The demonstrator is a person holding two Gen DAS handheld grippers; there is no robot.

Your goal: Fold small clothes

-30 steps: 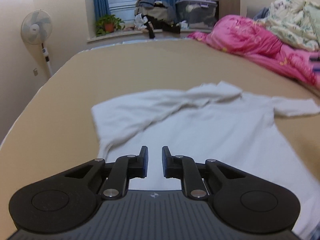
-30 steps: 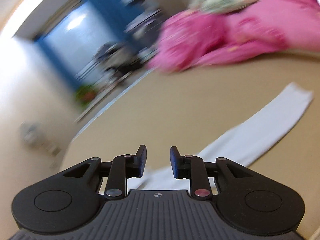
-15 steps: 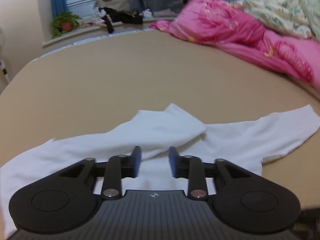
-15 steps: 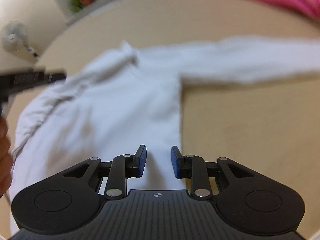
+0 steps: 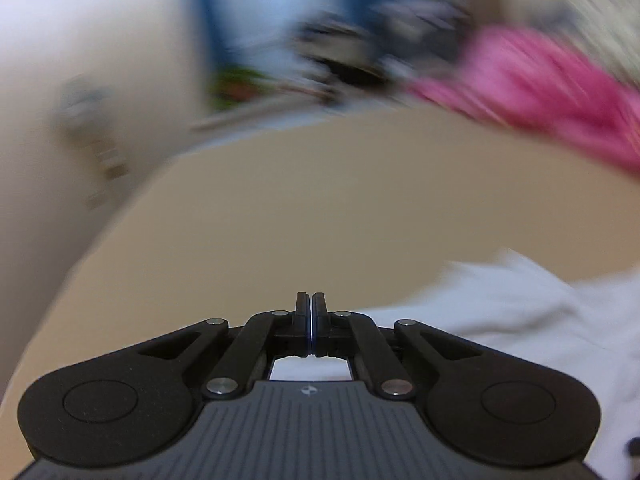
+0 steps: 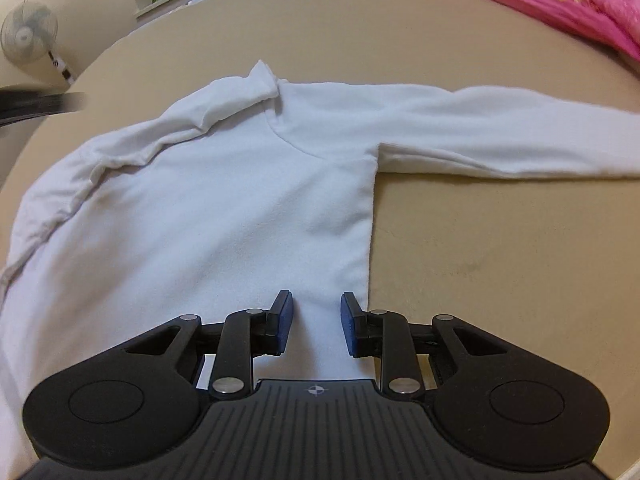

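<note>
**A:** so which step is this? Going left to right: the left gripper (image 5: 311, 322) is sitting clenched tight, pads pressed flat together, and I'm not seeing any cloth pinched between them. Its view is smeared, so mostly just the tan bed (image 5: 320, 208) and a bit of white shirt (image 5: 532, 320) off to its right.

**B:** yeah, looks like the sleeve stage to me. The shirt is lying spread on the bed: the left sleeve (image 6: 152, 136) is bunching in over the body, collar (image 6: 262, 84) in the middle, and the right sleeve (image 6: 500, 140) is sticking straight out sideways, not folded yet.

**A:** and the right gripper (image 6: 316, 322)?

**B:** jaws standing apart, nothing pressed between them. It's hovering over the shirt's body just inside the right side edge (image 6: 370, 224), pointing steeply down; can't tell if it's touching the fabric.

**A:** so next is probably grabbing something on that side?

**B:** my guess: it needs to pick up the right edge or sleeve cleanly, top layer and bottom together, then carry it across toward the middle without dragging the whole shirt along.
</note>
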